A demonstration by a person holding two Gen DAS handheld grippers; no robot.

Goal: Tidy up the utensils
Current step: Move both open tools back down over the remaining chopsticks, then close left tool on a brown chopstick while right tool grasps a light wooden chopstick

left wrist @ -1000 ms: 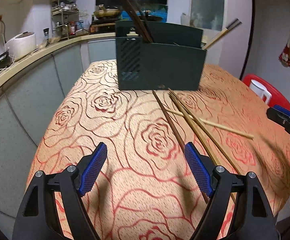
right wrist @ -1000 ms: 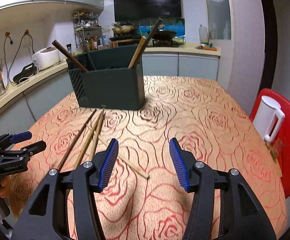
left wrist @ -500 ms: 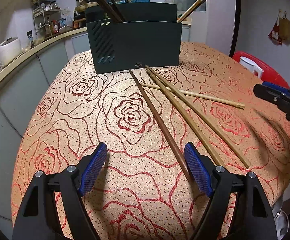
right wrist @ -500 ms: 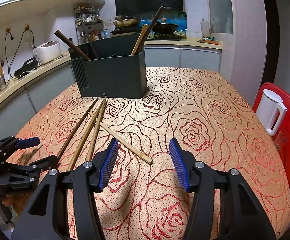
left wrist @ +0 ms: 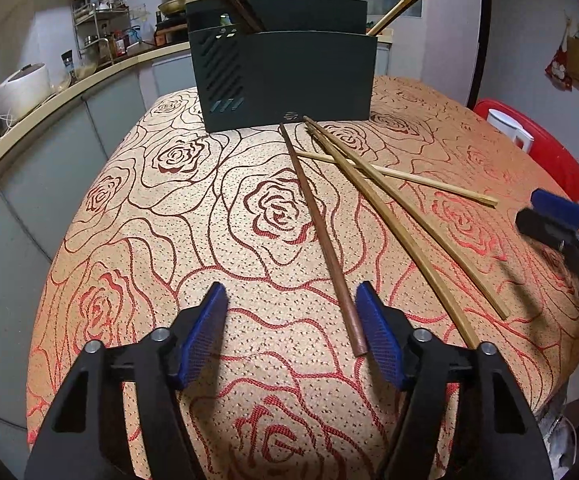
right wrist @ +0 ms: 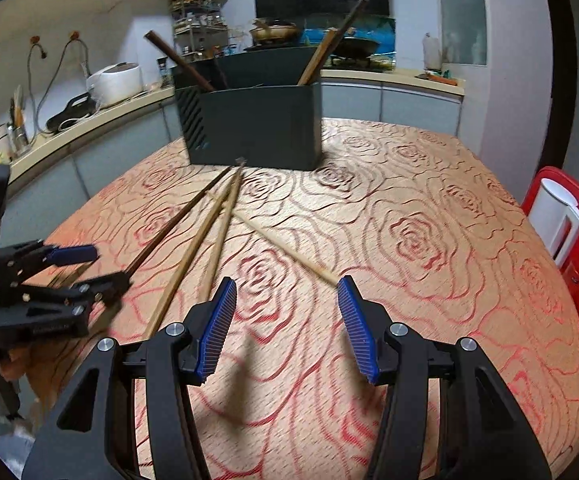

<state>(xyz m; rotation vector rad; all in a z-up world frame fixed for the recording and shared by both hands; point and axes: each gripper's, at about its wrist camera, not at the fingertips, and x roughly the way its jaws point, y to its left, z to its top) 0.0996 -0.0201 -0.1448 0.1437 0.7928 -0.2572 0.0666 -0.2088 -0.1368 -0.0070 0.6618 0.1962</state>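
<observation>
Left tool [left wrist: 291, 312] wide open, empty; dark chopstick [left wrist: 321, 236] end beside its right pad. Right tool [right wrist: 287, 312] wide open, empty. Loose chopsticks on tabletop [left wrist: 137, 216], frame center; utensil holder [left wrist: 285, 76] upper center.

Bare tablecloth [left wrist: 137, 240] lies left of the loose chopsticks [left wrist: 321, 236]; the dark holder [left wrist: 289, 76] blocks the far edge.

The cloth [left wrist: 177, 216] on the counter looks woven and rough, with a rose pattern. In front of the matt dark plastic box [left wrist: 285, 76] lie a smooth dark wooden chopstick [left wrist: 321, 236] and pale bamboo chopsticks [left wrist: 393, 220]. The left hand-held gripper [left wrist: 291, 340] is matt black plastic with ribbed blue pads [left wrist: 205, 336] and shiny metal screws [left wrist: 160, 334].
</observation>
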